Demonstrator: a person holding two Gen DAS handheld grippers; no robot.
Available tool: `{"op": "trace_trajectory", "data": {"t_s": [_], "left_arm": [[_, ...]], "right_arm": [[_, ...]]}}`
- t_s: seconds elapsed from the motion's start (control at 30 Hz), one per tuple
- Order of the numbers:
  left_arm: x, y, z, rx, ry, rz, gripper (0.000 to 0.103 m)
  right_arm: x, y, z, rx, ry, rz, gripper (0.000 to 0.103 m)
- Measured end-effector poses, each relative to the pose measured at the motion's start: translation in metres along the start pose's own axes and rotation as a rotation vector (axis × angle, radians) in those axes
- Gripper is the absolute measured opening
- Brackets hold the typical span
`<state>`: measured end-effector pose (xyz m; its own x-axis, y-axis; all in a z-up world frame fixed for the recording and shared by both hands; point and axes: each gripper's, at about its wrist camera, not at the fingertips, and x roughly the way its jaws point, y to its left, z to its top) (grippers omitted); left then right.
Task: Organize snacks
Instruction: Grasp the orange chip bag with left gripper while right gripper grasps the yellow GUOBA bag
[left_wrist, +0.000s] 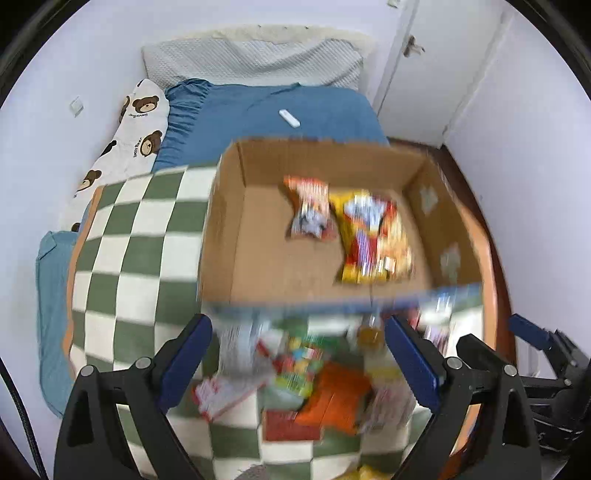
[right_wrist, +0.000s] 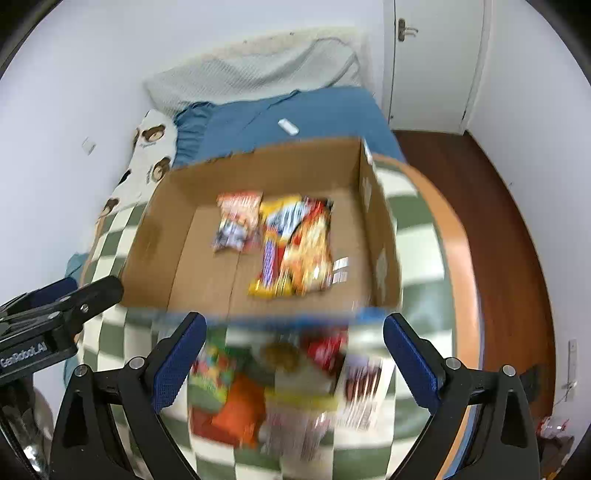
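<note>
An open cardboard box (left_wrist: 255, 229) (right_wrist: 207, 258) stands on a green-and-white checked blanket (left_wrist: 140, 243) (right_wrist: 417, 240). Inside it lie a small red-and-white snack packet (left_wrist: 308, 208) (right_wrist: 238, 221) and a larger yellow-and-orange bag (left_wrist: 373, 236) (right_wrist: 295, 245). In front of the box a blurred heap of snack packets (left_wrist: 314, 380) (right_wrist: 280, 391) lies on the blanket, an orange bag (left_wrist: 336, 397) (right_wrist: 242, 410) among them. My left gripper (left_wrist: 299, 354) hangs open above the heap, holding nothing. My right gripper (right_wrist: 295, 354) is open too, also empty, and shows at the right edge (left_wrist: 532, 332) of the left wrist view.
The blanket covers a bed with a blue sheet (left_wrist: 280, 107) (right_wrist: 295, 110), a bear-print pillow (left_wrist: 125, 140) and a grey pillow (left_wrist: 255, 59). A small white remote (left_wrist: 289, 119) (right_wrist: 288, 126) lies on the sheet. A white door (right_wrist: 436, 62) and dark wooden floor (right_wrist: 498, 221) are to the right.
</note>
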<state>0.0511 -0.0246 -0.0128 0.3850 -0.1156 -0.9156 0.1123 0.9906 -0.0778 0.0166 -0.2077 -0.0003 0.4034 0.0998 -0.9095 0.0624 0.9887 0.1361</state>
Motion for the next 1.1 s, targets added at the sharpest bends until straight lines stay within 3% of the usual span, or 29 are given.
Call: {"op": "trace_trajectory", "data": {"t_s": [0.13,0.2,0.33,0.43,0.53,0.63,0.7,0.73,0.77,0.9,1.1], "left_arm": [[0.017,-0.001,-0.076,0.045,0.07,0.062,0.096],[0.031,0.001,-0.111,0.053,0.141,0.063,0.096],[0.069,0.012,-0.177,0.02,0.299,0.056,0.096],[0.091,0.02,-0.211,-0.015,0.371,0.064,0.096],[0.106,0.029,-0.229,-0.05,0.414,0.074,0.096],[0.115,0.037,-0.235,-0.08,0.429,0.089,0.096],[0.117,0.04,-0.232,-0.095,0.418,0.106,0.096],[0.118,0.04,-0.229,-0.096,0.412,0.115,0.096],[0.119,0.04,-0.226,-0.098,0.407,0.122,0.096],[0.121,0.039,-0.205,-0.135,0.379,0.115,0.096],[0.117,0.007,-0.154,-0.092,0.288,-0.009,0.096]], "right_arm": [[0.01,0.002,-0.067,-0.003,0.124,0.034,0.099],[0.023,-0.004,-0.11,0.05,0.227,0.084,0.099],[0.054,-0.026,-0.196,0.25,0.455,0.185,0.099],[0.08,-0.043,-0.249,0.424,0.586,0.237,0.099],[0.105,-0.051,-0.285,0.573,0.662,0.285,0.099],[0.13,-0.045,-0.299,0.639,0.663,0.278,0.098],[0.142,-0.037,-0.296,0.62,0.638,0.242,0.086],[0.147,-0.032,-0.293,0.604,0.619,0.216,0.069],[0.15,-0.03,-0.291,0.59,0.604,0.194,0.061],[0.134,-0.028,-0.277,0.534,0.513,0.179,0.057],[0.105,-0.042,-0.245,0.42,0.421,0.13,0.057]]}}
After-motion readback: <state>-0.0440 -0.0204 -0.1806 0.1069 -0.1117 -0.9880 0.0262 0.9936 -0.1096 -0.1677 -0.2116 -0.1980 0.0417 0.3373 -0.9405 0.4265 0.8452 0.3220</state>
